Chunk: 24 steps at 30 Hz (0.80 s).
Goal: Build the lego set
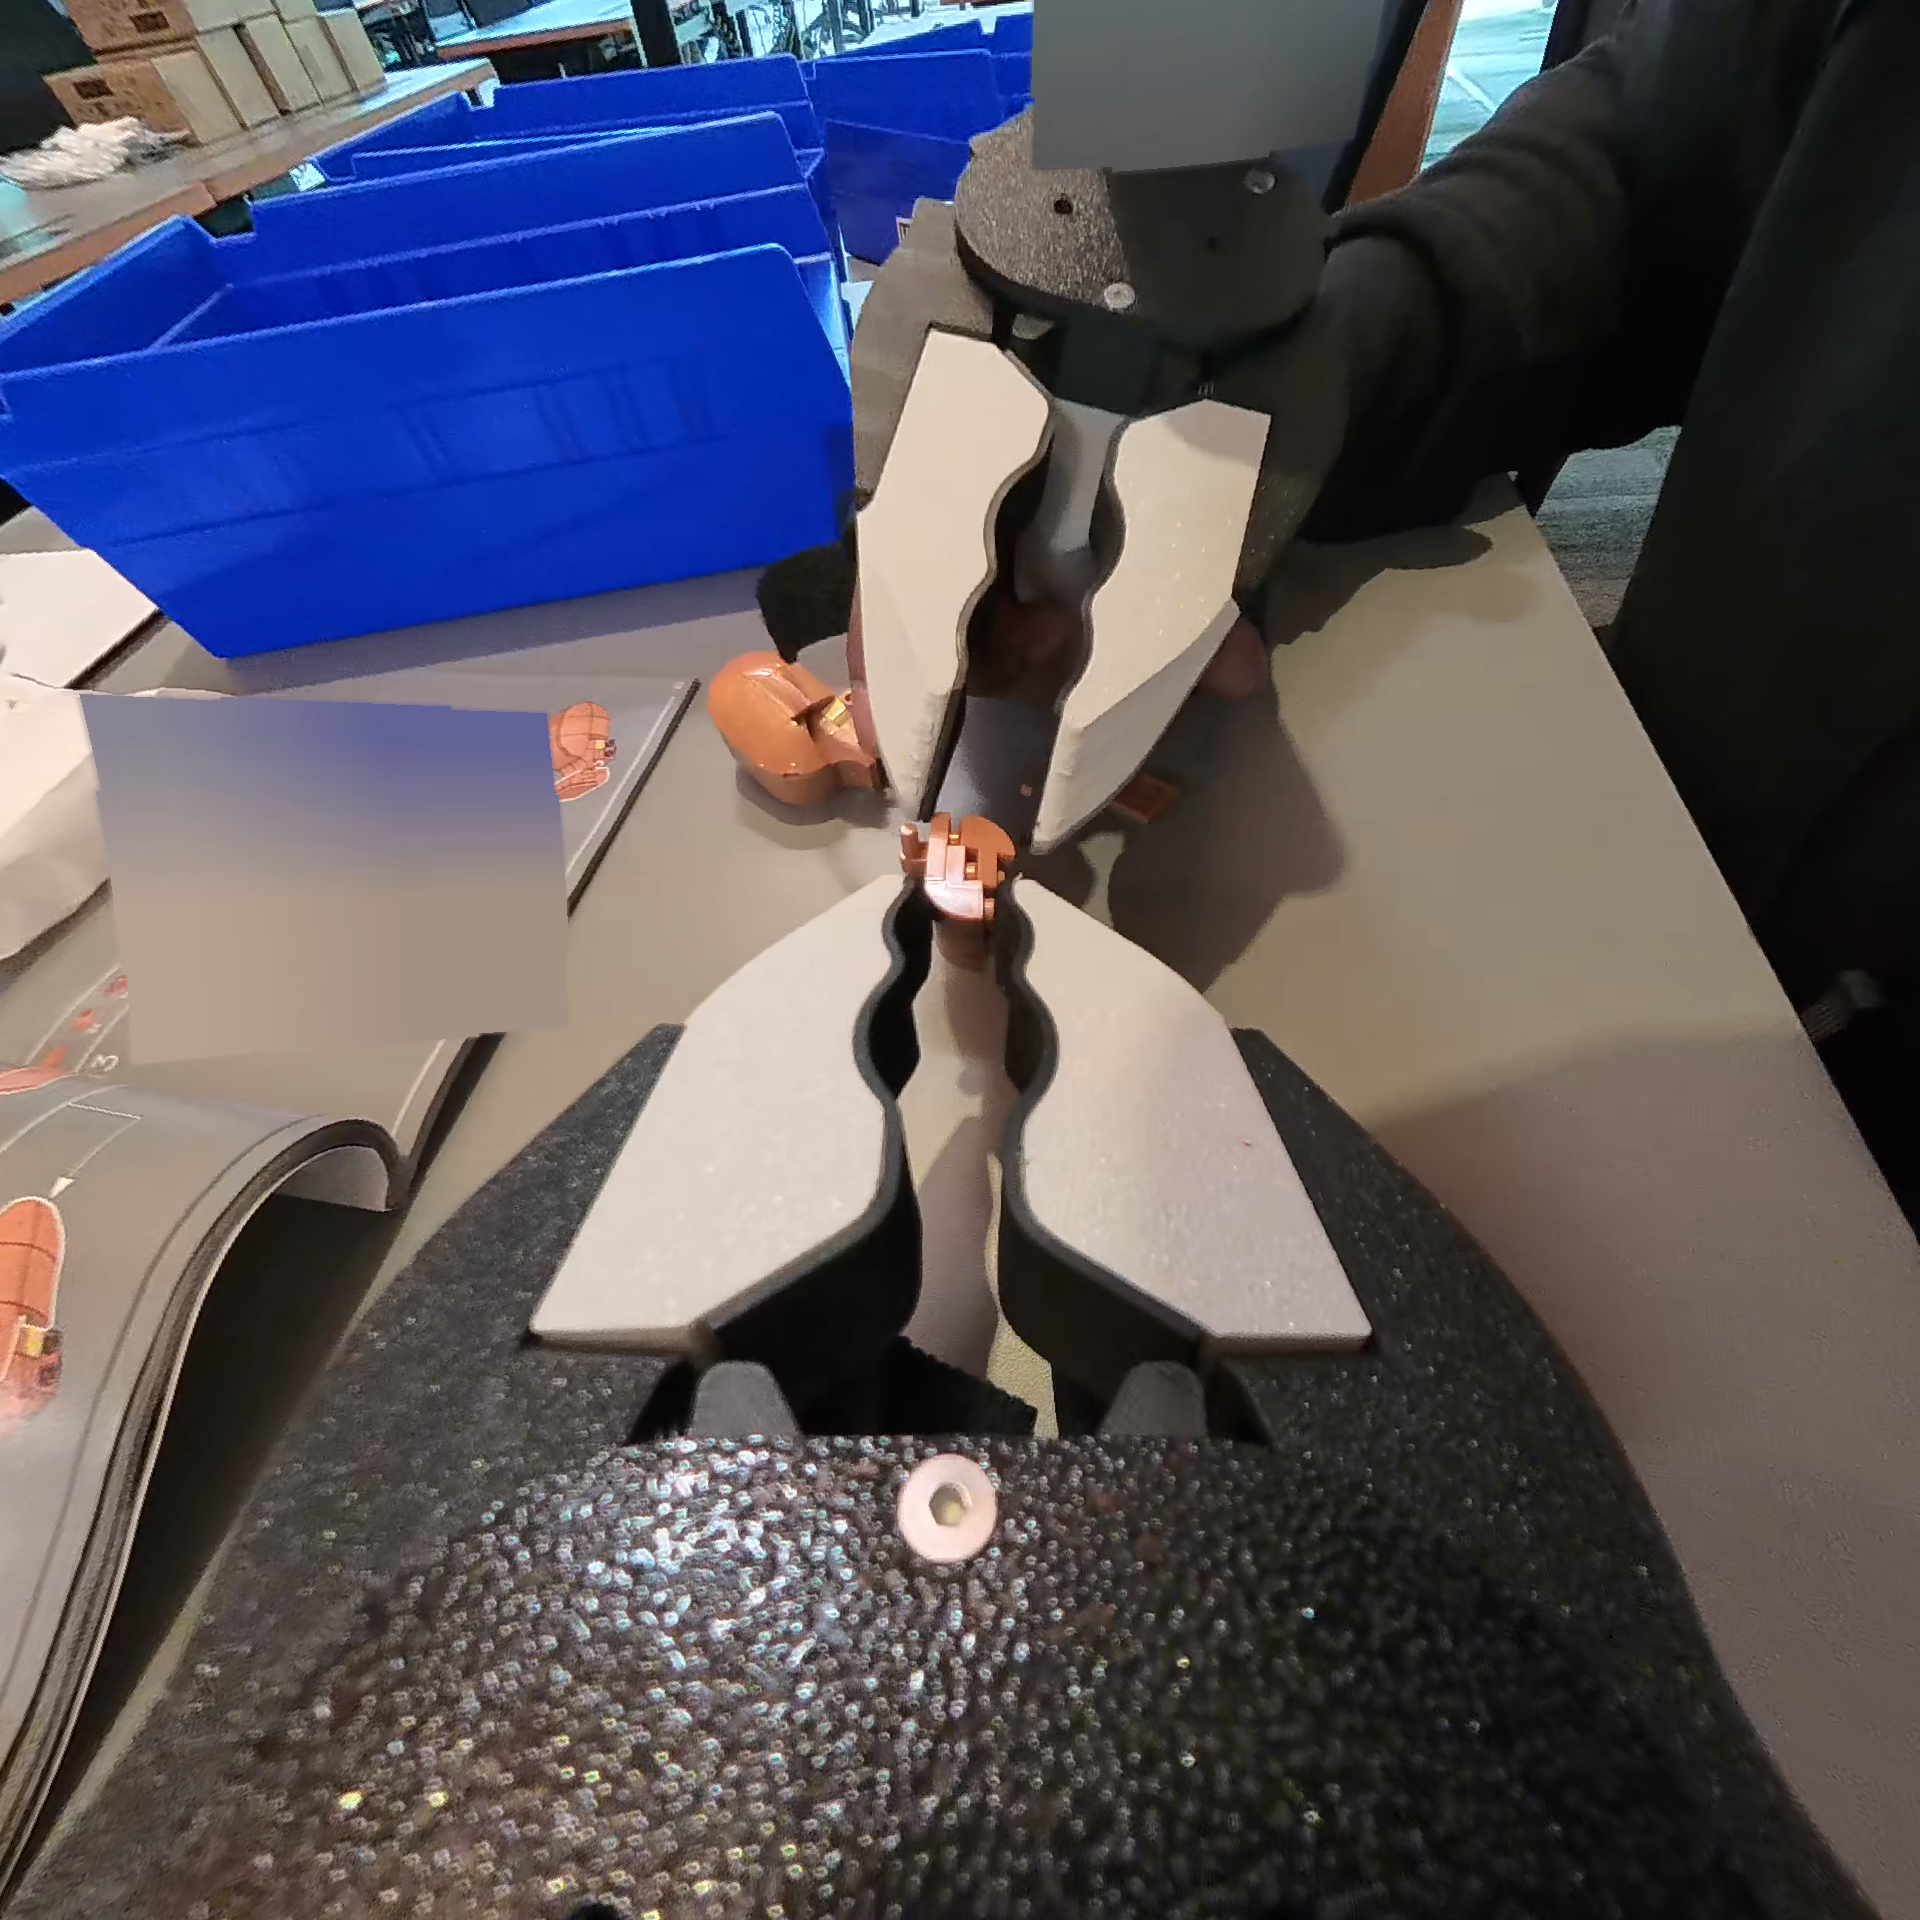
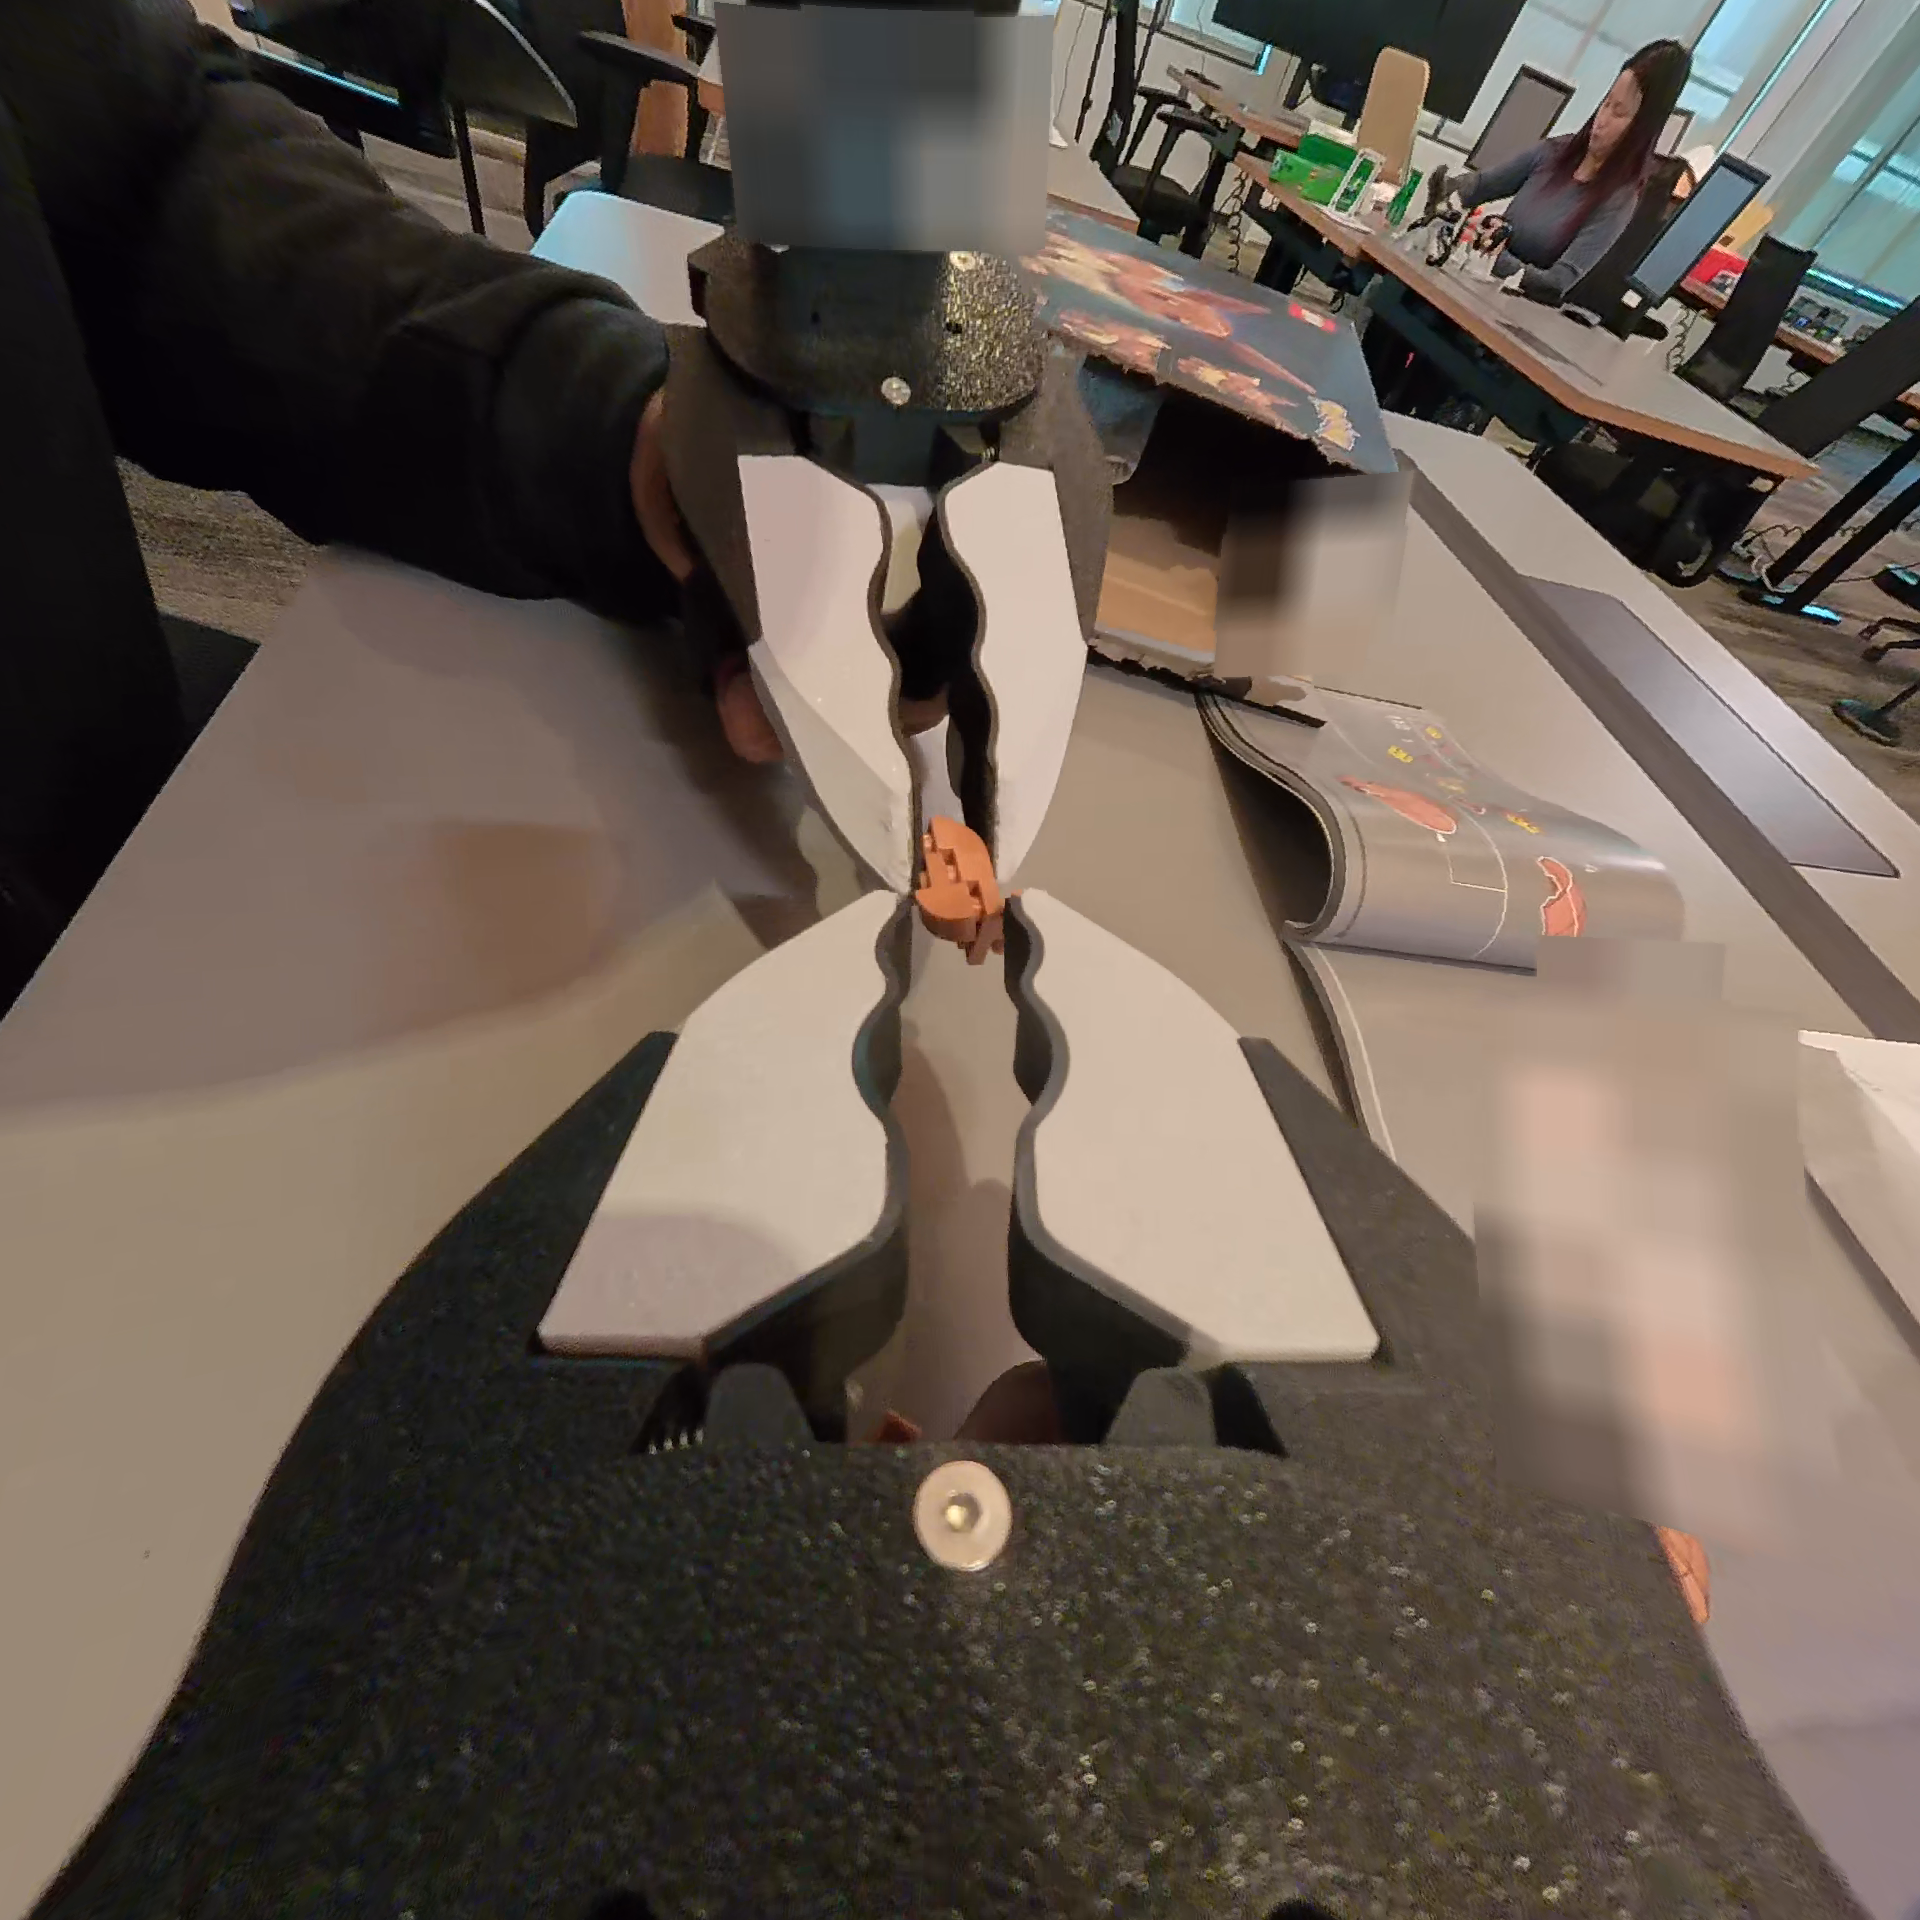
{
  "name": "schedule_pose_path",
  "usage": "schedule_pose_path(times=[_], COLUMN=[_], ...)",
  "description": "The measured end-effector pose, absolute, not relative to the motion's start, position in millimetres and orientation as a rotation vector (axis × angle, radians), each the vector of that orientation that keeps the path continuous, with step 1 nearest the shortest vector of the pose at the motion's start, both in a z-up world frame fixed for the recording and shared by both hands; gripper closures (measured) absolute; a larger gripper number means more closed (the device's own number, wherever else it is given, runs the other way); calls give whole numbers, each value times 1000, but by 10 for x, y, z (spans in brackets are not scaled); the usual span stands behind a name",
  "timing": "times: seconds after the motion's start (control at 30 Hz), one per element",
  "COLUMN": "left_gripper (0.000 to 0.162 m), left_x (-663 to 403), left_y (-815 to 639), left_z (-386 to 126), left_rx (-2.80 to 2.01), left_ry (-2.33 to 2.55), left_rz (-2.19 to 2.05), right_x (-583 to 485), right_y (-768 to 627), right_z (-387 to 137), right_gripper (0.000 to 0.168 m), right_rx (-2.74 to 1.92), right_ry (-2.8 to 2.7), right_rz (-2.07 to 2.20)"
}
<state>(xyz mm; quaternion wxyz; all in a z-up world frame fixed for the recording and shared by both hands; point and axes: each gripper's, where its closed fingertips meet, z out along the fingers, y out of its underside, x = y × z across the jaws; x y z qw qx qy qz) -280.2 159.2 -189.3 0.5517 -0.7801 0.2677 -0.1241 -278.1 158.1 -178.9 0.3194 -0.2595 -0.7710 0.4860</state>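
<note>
A: Where's your left gripper point(image 1: 956, 894)?

B: Tip to tip with your right gripper point(image 1: 971, 831), above the grey table point(image 1: 1403, 935). Your left is pinched on a small brown lego assembly point(image 1: 958, 868), held in the air just off the tabletop.

A: And your right?

B: From the right wrist view, your right gripper point(image 2: 956, 914) has its tips narrowed around the same brown lego assembly point(image 2: 954, 883), and your left gripper point(image 2: 951, 862) meets it from the far side. Both look clamped on it. The piece sits right between the four tips.

A: Anything else of the set?

B: A bigger rounded brown lego piece point(image 1: 790, 738) lies on the table just beside your right gripper's fingers. An open instruction booklet point(image 1: 208, 1174) is on your left, blue bins point(image 1: 436, 468) behind it. The right wrist view shows the booklet point(image 2: 1455, 873) and a torn cardboard box point(image 2: 1195, 436).
</note>
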Motion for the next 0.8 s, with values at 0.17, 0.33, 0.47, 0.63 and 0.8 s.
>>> schedule_pose_path(times=[0.17,0.33,0.47,0.63,0.8], left_gripper=[150,150,150,150,150], left_x=[-2787,-2764,-2758,-2755,-2750], left_y=[1593,1590,1589,1588,1581], left_z=[-1891,-1906,-1923,-1937,-1974], left_rx=[-1845,-1850,-1858,-1861,-1863], left_ry=[630,646,656,667,711], left_rz=[-304,-300,-290,-266,-207], right_x=[-2783,-2763,-2756,-2750,-2738], right_y=[1579,1571,1568,1565,1559], right_z=[-1791,-1796,-1807,-1817,-1854], right_gripper=[153,154,155,155,155], right_rx=[-686,-679,-688,-696,-710], right_ry=[-2022,-2037,-2049,-2061,-2091], right_rz=[1278,1292,1304,1309,1312])
